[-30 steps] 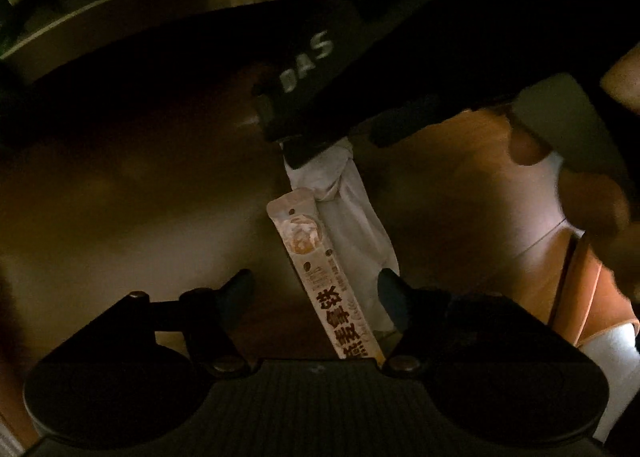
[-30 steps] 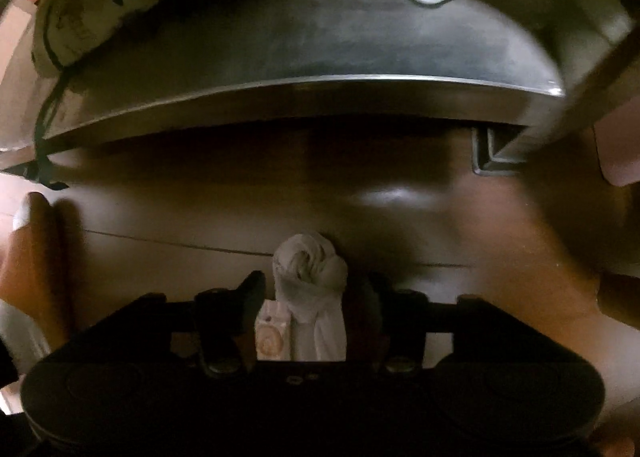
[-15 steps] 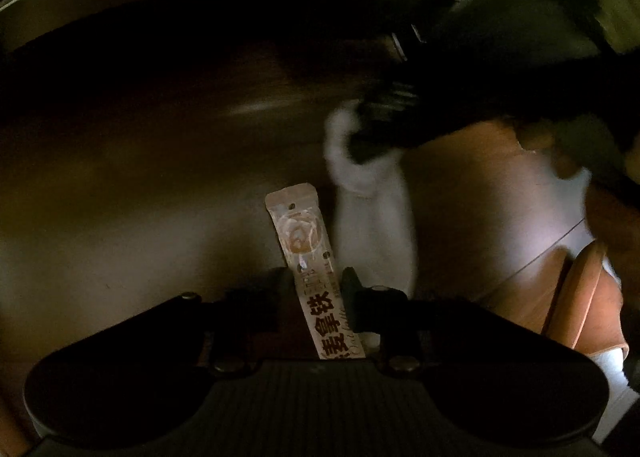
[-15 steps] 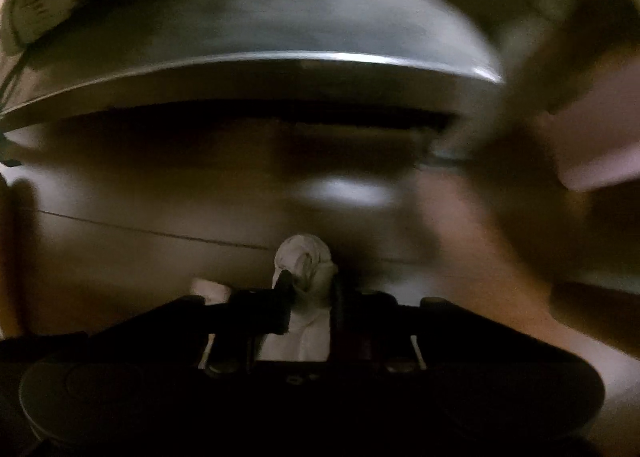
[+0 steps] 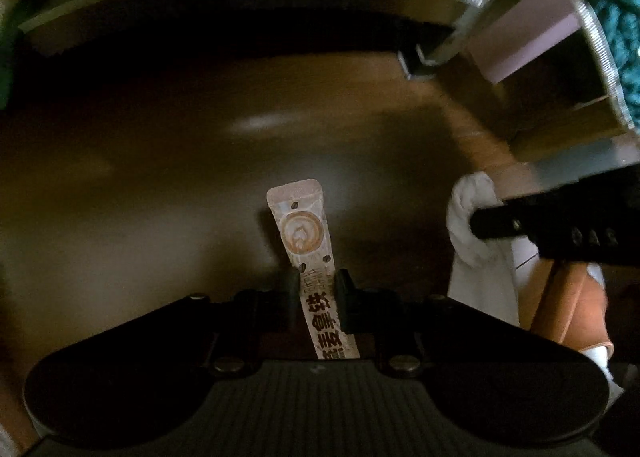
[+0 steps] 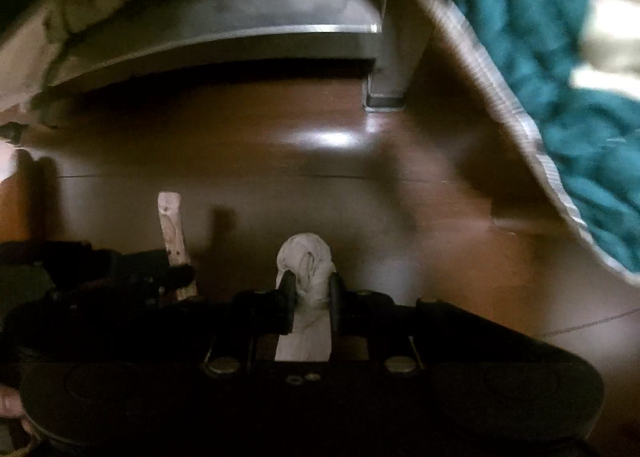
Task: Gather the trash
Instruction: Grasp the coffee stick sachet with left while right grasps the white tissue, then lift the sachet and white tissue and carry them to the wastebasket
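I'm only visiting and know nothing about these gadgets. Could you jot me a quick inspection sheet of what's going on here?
Surface: dim brown wooden floor, one light glare.
Job's things: coffee sachet and twisted white tissue, each pinched in a gripper.
Clutter: nothing seen on the floor.
Grippers: left gripper shut on the sachet; right gripper shut on the tissue; both have just been closing.
Cables: nothing seen.
Surroundings: grey furniture base with a leg, teal knitted blanket.

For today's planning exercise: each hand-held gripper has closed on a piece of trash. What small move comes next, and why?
Probably lift both clear of the floor: the left hand-held gripper pinches the coffee sachet, the right hand-held gripper the white wad. No bin is visible.
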### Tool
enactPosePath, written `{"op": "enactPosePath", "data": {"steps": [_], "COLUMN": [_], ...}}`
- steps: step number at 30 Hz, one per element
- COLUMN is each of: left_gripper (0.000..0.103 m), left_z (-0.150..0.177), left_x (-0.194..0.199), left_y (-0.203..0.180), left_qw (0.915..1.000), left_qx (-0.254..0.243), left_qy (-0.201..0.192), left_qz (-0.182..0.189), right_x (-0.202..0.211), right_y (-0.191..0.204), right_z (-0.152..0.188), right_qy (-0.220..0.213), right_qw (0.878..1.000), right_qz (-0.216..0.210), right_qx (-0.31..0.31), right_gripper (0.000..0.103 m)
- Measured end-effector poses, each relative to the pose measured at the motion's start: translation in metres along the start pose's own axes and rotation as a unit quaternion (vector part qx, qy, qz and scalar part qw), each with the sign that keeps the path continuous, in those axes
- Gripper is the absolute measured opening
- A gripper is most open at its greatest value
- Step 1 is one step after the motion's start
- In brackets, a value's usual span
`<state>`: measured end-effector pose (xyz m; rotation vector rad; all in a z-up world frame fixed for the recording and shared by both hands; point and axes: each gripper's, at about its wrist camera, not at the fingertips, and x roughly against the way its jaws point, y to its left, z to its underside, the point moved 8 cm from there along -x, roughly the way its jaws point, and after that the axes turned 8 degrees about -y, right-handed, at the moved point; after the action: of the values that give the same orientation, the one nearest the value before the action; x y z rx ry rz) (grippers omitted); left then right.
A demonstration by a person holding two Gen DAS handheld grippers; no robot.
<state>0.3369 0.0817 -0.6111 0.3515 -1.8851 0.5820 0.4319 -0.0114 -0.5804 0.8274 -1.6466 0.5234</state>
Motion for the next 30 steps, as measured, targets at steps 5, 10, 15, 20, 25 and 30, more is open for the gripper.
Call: {"op": "enactPosePath", "data": {"steps": [5,10,15,20,25,30], "left_gripper": [0.017,0.017,0.017,0.017,0.017,0.017], "left_z": [-0.013,-0.034,-0.053,-0.067,-0.072,-0.077], "left_x": [0.047,0.124,0.221,0.321,0.421,0.504], "left_y": [-0.005,-0.022,-0.045,-0.069,-0.104,-0.145], "left_qw": [0.9993,0.9948,0.9823,0.9594,0.9283,0.8980], "left_qx": [-0.011,-0.026,-0.044,-0.070,-0.093,-0.115], "left_qy": [-0.035,-0.096,-0.175,-0.264,-0.347,-0.405], "left_qz": [0.006,0.022,0.048,0.072,0.097,0.129], "right_x": [0.060,0.147,0.256,0.361,0.453,0.551], "right_y": [0.015,0.035,0.059,0.068,0.071,0.070], "right_z": [-0.004,-0.011,-0.014,-0.010,0.004,0.022], "right_qy": [-0.037,-0.104,-0.199,-0.279,-0.346,-0.404], "right_qw": [0.999,0.994,0.979,0.958,0.934,0.908], "right_qz": [0.001,0.012,0.029,0.046,0.070,0.101], "right_qx": [0.011,0.022,0.032,0.039,0.049,0.048], "right_gripper": [0.015,0.015,0.015,0.015,0.015,0.015]}}
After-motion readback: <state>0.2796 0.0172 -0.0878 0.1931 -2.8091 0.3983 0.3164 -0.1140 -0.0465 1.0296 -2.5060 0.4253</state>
